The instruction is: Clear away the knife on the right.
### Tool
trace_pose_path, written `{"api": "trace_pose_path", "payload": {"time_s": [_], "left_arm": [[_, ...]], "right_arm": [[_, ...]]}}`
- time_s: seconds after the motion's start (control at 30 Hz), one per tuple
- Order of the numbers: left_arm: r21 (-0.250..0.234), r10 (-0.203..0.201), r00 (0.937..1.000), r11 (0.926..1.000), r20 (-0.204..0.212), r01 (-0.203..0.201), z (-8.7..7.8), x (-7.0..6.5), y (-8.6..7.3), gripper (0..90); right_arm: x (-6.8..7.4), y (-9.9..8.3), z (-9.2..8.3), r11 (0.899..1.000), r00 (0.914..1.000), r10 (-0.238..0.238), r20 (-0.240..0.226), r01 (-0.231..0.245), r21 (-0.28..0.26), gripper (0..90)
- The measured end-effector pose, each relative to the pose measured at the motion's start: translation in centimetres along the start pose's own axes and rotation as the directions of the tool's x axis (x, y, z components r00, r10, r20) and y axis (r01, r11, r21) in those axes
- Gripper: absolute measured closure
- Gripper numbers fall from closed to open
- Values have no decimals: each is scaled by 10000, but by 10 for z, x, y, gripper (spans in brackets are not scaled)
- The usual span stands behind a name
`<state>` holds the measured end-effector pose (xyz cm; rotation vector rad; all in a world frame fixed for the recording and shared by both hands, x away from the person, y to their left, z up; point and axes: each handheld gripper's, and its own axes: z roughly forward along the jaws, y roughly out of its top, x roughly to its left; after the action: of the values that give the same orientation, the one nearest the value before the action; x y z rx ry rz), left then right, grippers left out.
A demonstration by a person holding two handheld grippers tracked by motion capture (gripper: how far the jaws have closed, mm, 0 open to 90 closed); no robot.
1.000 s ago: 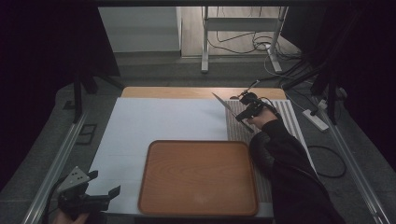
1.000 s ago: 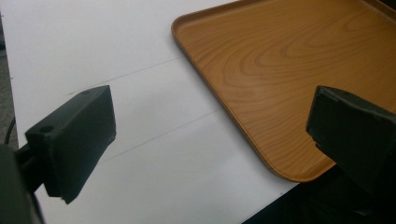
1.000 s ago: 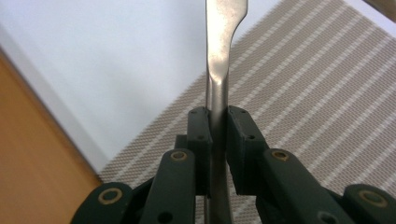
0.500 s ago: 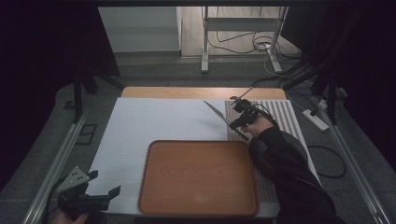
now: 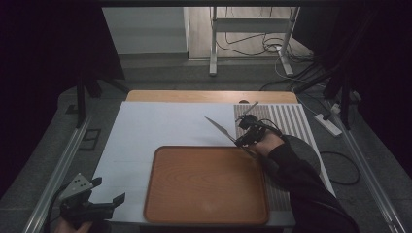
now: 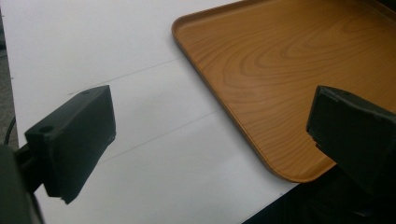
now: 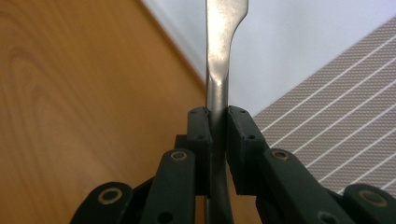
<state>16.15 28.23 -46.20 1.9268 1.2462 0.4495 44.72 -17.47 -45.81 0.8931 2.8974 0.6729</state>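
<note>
The right gripper [image 5: 244,137], clenched on a metal utensil [image 7: 219,56], has moved from the striped mat [image 5: 286,116] toward the tray [image 5: 206,213] (placement likely next); the left gripper [image 5: 104,206] rests released.

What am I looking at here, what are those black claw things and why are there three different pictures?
A person holds a hand-operated gripper in each hand. One picture comes from a camera above the table; the other two come from cameras riding on the grippers. The right gripper is shut on a metal knife, carried at the far corner of the wooden tray. The left gripper waits open near the tray's front corner. A white sheet and a striped mat cover the table.
</note>
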Motion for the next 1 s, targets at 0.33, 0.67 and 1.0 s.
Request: {"api": "trace_pose_path", "payload": {"time_s": [0.33, 0.67, 1.0], "left_arm": [[4, 44, 10000, 10000, -17, -44, 0, -1, 0, 24], [1, 41, 10000, 10000, -28, -41, 0, -1, 0, 24], [5, 86, 10000, 10000, -33, -86, 0, -1, 0, 24]], "right_arm": [[34, -20, -3, 9992, 9993, -328, -183, 332, 220, 805], [73, -42, -2, 9950, 9971, -656, -396, 683, 732, 804], [98, -64, 4, 9868, 9977, -587, -329, 630, 1490, 804]]}}
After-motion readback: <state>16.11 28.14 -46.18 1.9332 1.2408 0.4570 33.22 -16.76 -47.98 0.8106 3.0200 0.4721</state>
